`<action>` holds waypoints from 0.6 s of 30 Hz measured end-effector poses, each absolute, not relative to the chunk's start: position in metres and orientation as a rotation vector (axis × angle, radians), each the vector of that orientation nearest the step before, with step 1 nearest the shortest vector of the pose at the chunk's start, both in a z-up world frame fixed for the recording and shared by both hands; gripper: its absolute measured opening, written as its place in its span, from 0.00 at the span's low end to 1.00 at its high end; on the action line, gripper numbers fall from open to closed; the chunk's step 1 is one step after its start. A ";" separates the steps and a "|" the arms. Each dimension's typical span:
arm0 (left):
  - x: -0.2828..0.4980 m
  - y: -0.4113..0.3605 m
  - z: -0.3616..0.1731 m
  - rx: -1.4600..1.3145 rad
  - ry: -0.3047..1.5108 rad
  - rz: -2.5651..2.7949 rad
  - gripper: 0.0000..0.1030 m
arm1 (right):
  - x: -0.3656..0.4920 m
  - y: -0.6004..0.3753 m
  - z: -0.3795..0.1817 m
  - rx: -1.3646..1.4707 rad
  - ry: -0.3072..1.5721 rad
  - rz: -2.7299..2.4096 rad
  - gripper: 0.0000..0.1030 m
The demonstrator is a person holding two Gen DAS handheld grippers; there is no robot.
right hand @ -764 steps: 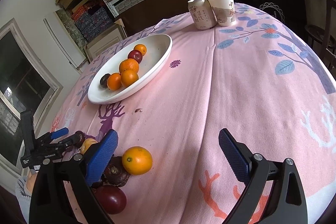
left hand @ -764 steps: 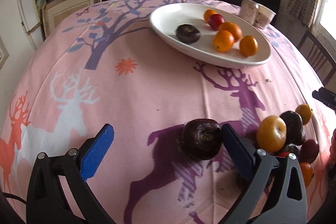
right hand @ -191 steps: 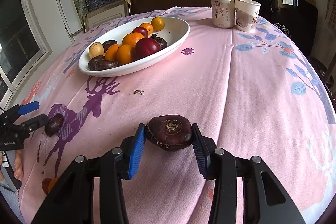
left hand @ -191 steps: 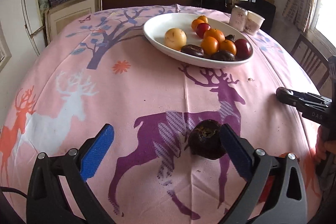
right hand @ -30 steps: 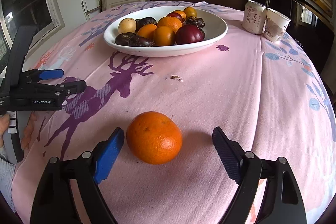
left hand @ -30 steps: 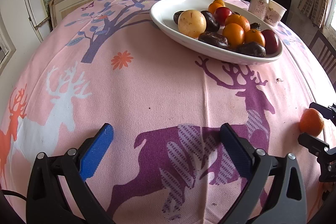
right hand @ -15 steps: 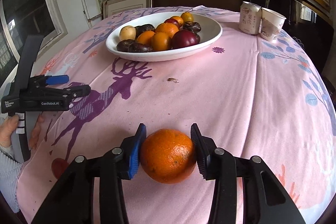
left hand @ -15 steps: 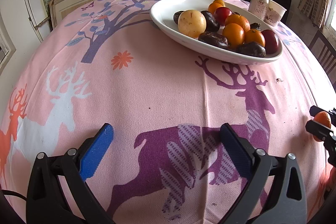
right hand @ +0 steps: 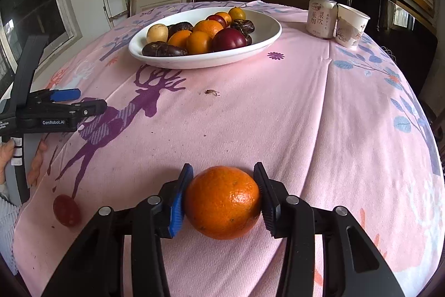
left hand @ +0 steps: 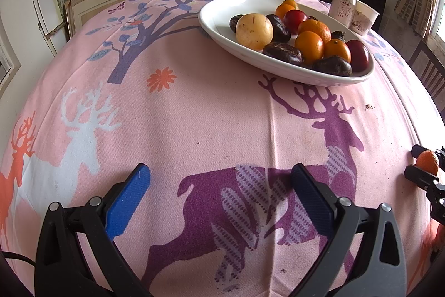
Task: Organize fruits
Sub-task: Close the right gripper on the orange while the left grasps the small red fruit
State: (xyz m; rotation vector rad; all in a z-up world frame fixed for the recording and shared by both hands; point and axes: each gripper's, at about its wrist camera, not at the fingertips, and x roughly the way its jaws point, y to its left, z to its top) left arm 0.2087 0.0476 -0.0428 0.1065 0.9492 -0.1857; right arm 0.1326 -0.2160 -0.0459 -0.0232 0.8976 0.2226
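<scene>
Right tool: closed on the orange; both pads press its sides. The jaws have just been closing from a wide stance onto the fruit, easing a touch wider in the last half second.
Change from one second ago: the orange then sat on the cloth between spread pads; it is now clamped, and whether it clears the cloth cannot be told.
Change from the oldest frames: the cluster of loose fruit near the desk edge has gone; the bowl holds more pieces.
Left tool: open, jaws wide, nothing between them, poised over the purple deer print; unmoved over the last second.
Orange, left wrist view: at 3 o'clock, between the right tool's tips.
Bowl: one white oval dish at 12 o'clock in the right wrist view, on the pink desk cloth.
Bowl contents, count: about five orange fruits, two red, one pale yellow; at least four dark brown, some partly hidden.
Loose fruit: one red piece at 8 o'clock in the right wrist view, on the cloth.
Can: one, at 1 o'clock.
Paper cup: one, touching or just beside the can.
Person's hand: one, at 9 o'clock, on the left tool's grip.
</scene>
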 end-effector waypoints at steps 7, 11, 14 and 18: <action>0.206 0.047 -0.040 0.101 0.938 -0.196 0.96 | 0.126 -0.218 -0.046 -0.041 0.898 0.241 0.44; 0.185 0.047 -0.024 0.058 0.851 -0.242 0.96 | 0.127 -0.222 -0.046 -0.018 0.897 0.252 0.44; 0.150 0.035 -0.010 0.082 0.776 -0.308 0.96 | 0.128 -0.223 -0.045 -0.005 0.898 0.258 0.45; 0.101 0.005 -0.005 0.206 0.729 -0.395 0.96 | 0.128 -0.223 -0.045 -0.007 0.897 0.259 0.45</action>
